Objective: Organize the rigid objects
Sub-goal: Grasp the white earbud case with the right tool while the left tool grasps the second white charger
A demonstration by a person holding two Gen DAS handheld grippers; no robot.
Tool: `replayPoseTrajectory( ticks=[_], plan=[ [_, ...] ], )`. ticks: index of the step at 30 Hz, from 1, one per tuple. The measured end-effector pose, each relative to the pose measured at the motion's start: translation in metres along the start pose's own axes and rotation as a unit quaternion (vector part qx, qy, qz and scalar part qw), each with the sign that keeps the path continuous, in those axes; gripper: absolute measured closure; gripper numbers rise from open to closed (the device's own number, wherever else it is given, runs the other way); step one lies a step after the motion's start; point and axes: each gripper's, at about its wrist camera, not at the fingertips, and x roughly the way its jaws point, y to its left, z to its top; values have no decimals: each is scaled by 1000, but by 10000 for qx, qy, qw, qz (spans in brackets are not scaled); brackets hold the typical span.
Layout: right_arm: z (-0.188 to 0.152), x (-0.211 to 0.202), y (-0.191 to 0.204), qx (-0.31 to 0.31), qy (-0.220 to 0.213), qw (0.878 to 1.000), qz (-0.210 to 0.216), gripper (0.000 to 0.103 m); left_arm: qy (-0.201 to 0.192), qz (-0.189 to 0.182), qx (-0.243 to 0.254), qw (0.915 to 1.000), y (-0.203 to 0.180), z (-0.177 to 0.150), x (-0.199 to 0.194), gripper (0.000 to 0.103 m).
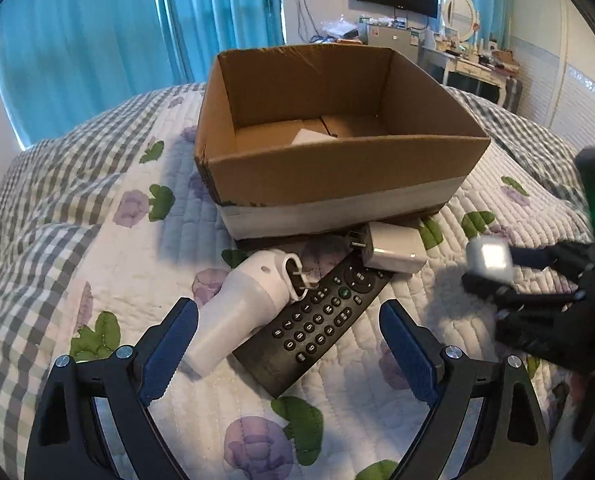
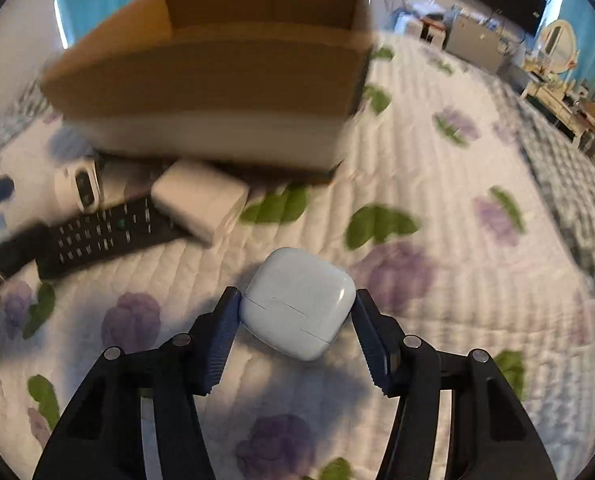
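Jaws of my right gripper (image 2: 297, 312) clamp the white earbud case (image 2: 299, 303), my left gripper (image 1: 289, 344) gapes empty, and the blurred cardboard box (image 2: 217, 76) hides its contents.

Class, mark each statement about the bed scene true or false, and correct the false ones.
1. The right gripper is shut on a white earbud case. True.
2. The left gripper is clamped on the remote control. False: its jaws stand open, holding nothing, just short of the remote.
3. The white charger plug lies inside the cardboard box. False: it lies on the quilt in front of the box, resting on the far end of the remote.
4. The white handheld appliance lies beside the remote, overlapping its edge. True.
5. The box is closed with flaps. False: its top is open.
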Motion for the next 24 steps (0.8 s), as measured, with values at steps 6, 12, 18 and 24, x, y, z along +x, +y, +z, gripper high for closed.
replayPoseTrajectory(
  ticks=[6, 12, 18, 24],
  plan=[
    [29, -30, -28, -222, -289, 9991, -203, 46, -111, 33, 64, 9999, -32, 16, 2, 9],
    [32, -26, -47, 115, -382, 9992, -40, 46, 87, 35, 69, 9999, -63, 20, 36, 9],
    [20, -13, -64, 470, -166, 9987, 143, 46, 356, 31, -68, 9993, -78, 25, 70, 9],
    [19, -11, -66, 522, -114, 9984, 170, 46, 458, 73, -266, 9986, -79, 34, 95, 10]
  ],
)
